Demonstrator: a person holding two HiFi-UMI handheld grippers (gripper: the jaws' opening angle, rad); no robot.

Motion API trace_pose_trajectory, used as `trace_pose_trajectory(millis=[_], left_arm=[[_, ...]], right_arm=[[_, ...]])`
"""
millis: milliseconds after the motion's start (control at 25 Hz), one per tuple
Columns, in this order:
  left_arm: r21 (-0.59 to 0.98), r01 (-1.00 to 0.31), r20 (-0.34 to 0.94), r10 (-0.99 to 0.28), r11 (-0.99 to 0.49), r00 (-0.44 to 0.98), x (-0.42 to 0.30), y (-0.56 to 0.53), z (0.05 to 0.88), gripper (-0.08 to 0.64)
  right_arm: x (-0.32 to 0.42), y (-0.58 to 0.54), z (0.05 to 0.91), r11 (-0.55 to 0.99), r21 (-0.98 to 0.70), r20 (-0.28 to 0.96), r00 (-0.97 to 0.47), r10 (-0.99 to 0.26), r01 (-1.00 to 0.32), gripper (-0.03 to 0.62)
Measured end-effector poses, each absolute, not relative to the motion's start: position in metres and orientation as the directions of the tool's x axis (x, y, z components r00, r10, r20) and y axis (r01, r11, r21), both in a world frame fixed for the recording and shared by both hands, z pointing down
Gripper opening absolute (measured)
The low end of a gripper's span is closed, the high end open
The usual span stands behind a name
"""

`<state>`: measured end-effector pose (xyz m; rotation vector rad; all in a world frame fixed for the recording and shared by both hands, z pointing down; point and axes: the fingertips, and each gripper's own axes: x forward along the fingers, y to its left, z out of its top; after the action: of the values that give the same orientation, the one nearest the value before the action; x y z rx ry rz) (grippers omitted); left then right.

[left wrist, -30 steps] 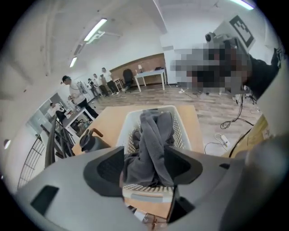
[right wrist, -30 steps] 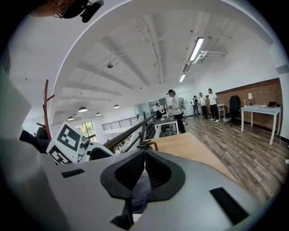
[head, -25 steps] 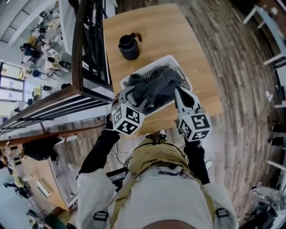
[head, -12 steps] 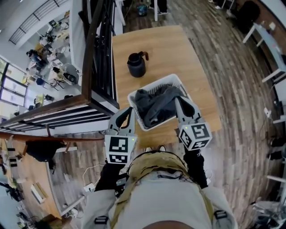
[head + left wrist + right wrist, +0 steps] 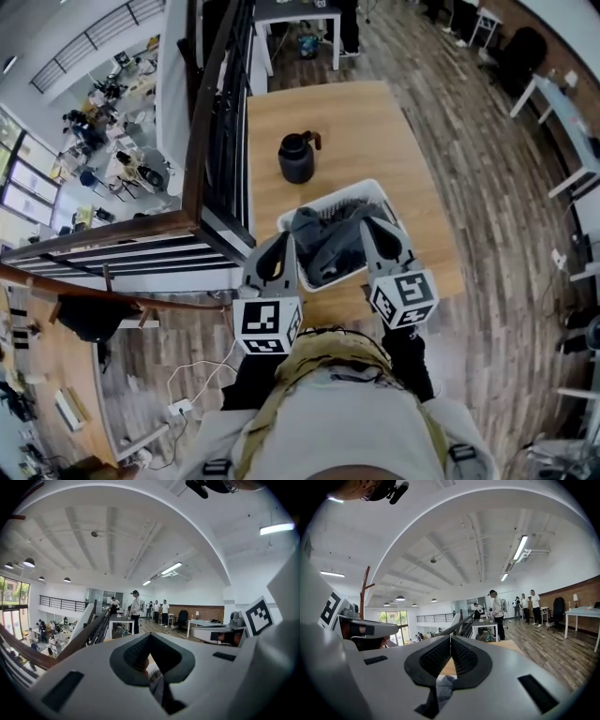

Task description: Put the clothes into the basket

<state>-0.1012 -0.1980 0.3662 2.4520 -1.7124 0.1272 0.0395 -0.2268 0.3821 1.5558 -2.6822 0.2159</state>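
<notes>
A white basket (image 5: 384, 199) stands on the wooden table (image 5: 352, 117) with dark grey clothes (image 5: 328, 239) heaped in it. My left gripper (image 5: 280, 246) is drawn back at the basket's near left corner, over the table's edge. Its jaws meet at the tip in the left gripper view (image 5: 149, 637), with nothing between them. My right gripper (image 5: 370, 228) reaches over the basket's near right rim, just above the clothes. Its jaws are also closed in the right gripper view (image 5: 450, 640). A bit of grey cloth (image 5: 443, 688) shows in the gap below the pads; I cannot tell whether it is caught.
A black jug (image 5: 296, 157) stands on the table beyond the basket. A dark railing (image 5: 211, 141) runs along the table's left side, with a drop to a lower floor behind it. Several people (image 5: 496, 611) stand by desks far ahead.
My left gripper has come off the clothes, pulled back toward me and shut. The right gripper stays at the basket's near rim. The clothes lie lower in the basket.
</notes>
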Motion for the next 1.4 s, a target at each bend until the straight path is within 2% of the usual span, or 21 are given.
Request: trace_pose_trajectory(millis=[200,600,1400], left_arm=[[0.086,-0.946,0.111,-0.941,-0.311,0.320,-0.107,-0.202,0.358,-0.002],[0.058,-0.943,0.109,-0.937,-0.327,0.332,-0.098,-0.202,0.357,-0.002],[0.047,-0.948,0.133,-0.938,-0.316,0.319,-0.096,-0.203,0.365,-0.002]], right_arm=[[0.036,-0.226,0.375,0.496,-0.094,0.082,-0.503,-0.860,-0.863,0.021],[0.046,-0.225,0.368,0.447,-0.078,0.059,-0.452,-0.890,-0.891,0.021],[0.041,-0.226,0.355,0.474,-0.064,0.010,-0.475,-0.880,-0.878,0.020]])
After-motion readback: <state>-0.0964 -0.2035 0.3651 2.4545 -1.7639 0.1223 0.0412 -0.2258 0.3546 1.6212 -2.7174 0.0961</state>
